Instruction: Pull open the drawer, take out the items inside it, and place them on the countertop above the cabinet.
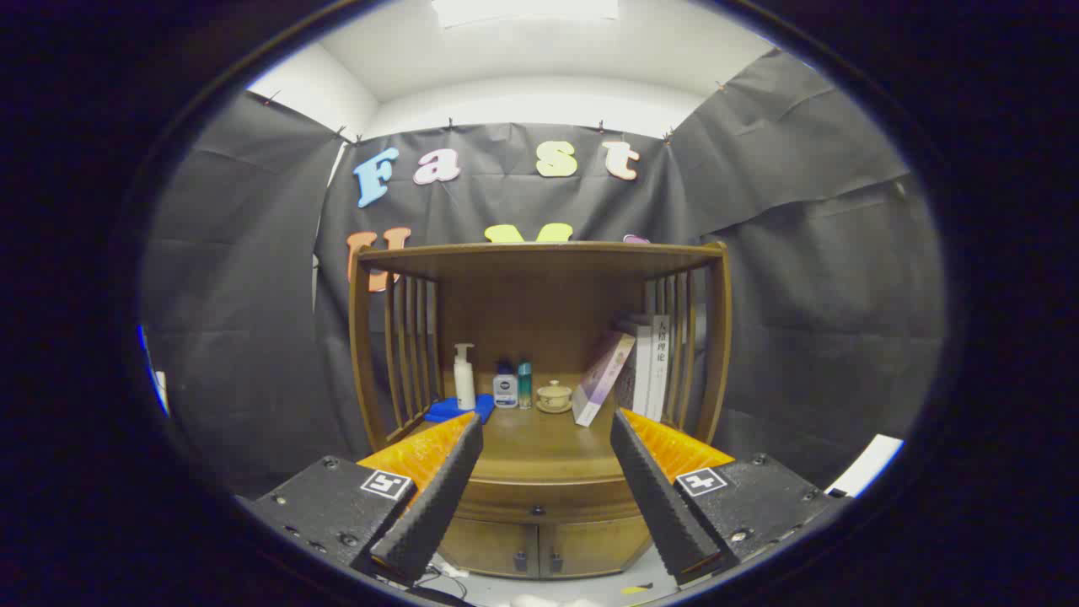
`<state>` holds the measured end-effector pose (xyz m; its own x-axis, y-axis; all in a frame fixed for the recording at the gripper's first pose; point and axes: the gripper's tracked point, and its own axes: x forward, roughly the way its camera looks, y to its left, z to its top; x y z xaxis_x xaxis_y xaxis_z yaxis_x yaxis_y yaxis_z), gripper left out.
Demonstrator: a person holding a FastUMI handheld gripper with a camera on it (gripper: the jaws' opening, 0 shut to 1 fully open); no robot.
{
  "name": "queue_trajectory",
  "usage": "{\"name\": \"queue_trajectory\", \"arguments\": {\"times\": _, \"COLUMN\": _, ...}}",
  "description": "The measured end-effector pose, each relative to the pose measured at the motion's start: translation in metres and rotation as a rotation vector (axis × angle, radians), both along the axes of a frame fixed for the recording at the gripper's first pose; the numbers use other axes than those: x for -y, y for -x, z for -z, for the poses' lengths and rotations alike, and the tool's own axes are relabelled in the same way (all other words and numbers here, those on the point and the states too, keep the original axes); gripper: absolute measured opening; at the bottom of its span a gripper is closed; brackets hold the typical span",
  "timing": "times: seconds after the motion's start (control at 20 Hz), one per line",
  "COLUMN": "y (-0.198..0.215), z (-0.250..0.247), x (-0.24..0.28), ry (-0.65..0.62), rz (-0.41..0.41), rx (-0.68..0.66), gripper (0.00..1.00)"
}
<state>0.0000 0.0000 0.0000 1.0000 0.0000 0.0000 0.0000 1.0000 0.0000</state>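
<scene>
Drawer [539, 507] not yet opened; your gripper [546, 430] jaws wide, holding nothing. Next: reach its knob [537, 511].

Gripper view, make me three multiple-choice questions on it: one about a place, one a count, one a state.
1. Where is the white pump bottle?
A. on the countertop, by the left slats
B. inside the drawer
C. between the tongs' fingers

2. How many small cabinet doors sit under the drawer?
A. one
B. two
C. four

3. What state is the drawer in?
A. pulled out
B. removed
C. closed

Answers: 1 A, it stands beside the blue item near the left slats. 2 B, two knobbed doors meet below. 3 C, its front sits flush, and the tongs hang open short of its knob.
</scene>
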Motion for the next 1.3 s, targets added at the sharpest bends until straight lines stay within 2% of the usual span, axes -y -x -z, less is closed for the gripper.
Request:
{"name": "queue_trajectory", "arguments": {"times": 0.8, "y": -0.006, "z": -0.007, "x": 0.002, "ry": -0.007, "rz": 0.024, "rx": 0.016, "gripper": 0.99}}
{"name": "queue_trajectory", "arguments": {"times": 1.0, "y": -0.013, "z": 0.009, "x": 0.003, "ry": -0.007, "rz": 0.031, "rx": 0.002, "gripper": 0.99}}
{"name": "queue_trajectory", "arguments": {"times": 1.3, "y": -0.038, "z": 0.056, "x": 0.001, "ry": -0.017, "rz": -0.02, "rx": -0.042, "gripper": 0.99}}
